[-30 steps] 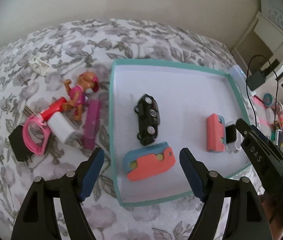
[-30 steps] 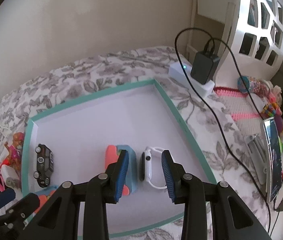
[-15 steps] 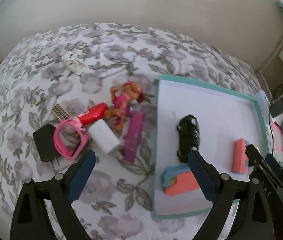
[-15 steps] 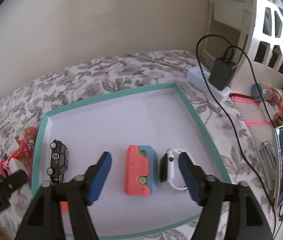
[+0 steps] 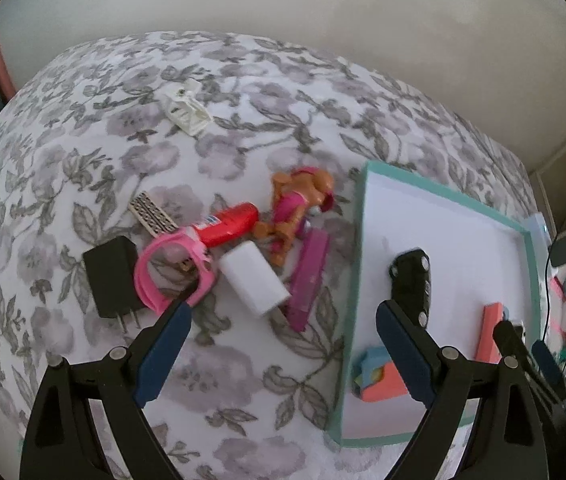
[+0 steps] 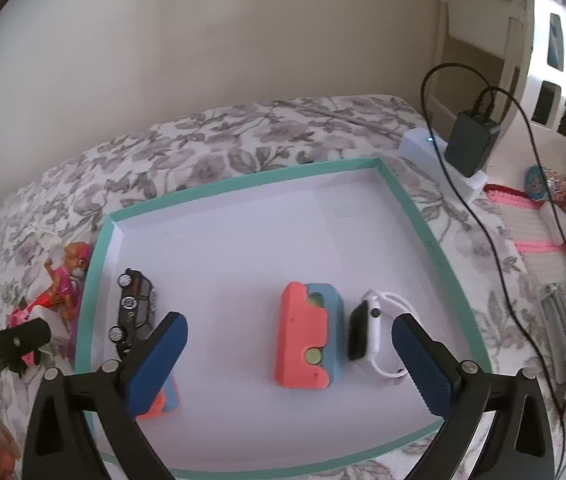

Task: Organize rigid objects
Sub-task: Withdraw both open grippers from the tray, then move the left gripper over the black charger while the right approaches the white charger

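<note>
Right gripper [image 6: 287, 354]: jaws opening wide, nothing pinched; smartwatch [image 6: 367, 330] rests in tray [image 6: 415, 216], at five o'clock.
Left gripper [image 5: 283, 344]: spread, empty, facing white charger [image 5: 253, 282] likely next, nine o'clock outside tray.

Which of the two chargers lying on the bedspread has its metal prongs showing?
The black charger, left of the pink band; its two prongs point towards the camera. The white charger shows none.
</note>
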A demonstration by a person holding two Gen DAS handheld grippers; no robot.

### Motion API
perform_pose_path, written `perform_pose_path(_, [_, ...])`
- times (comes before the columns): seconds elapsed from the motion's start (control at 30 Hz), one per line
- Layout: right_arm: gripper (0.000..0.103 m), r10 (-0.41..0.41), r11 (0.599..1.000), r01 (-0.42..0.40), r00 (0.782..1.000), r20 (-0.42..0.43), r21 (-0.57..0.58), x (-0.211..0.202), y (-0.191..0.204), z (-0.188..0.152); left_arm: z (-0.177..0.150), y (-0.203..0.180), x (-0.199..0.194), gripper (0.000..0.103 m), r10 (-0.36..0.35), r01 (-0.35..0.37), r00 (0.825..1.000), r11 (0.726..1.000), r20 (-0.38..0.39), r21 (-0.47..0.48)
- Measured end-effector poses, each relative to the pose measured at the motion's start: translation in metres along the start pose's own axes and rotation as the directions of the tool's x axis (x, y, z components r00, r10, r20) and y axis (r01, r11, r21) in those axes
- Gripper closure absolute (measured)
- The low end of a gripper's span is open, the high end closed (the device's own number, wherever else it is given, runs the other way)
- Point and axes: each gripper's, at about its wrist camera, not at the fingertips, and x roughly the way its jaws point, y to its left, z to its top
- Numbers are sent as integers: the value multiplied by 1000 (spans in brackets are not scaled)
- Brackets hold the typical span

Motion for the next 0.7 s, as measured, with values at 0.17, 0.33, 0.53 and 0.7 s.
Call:
perform_pose_path(0.17, [0,15,1000,-14,999,37,-25,-7,7,2,8,22,-5,9,2,0,1000,997,25,-80])
perform_pose_path(0.33, [0,17,998,-14,998,55,-65,-14,20,4,13,43,-10,9,15,-9,999,990,42,-137])
perform_pose_path(0.53, [0,60,993,-54,997,55,-105,-20,37,6,20,67,-20,9,41,-27,996,983,77,-180])
perform_pose_path(0.7, [0,117,987,-109,992,56,-121,-27,52,8,27,95,-30,9,80,-55,992,972,102,-228])
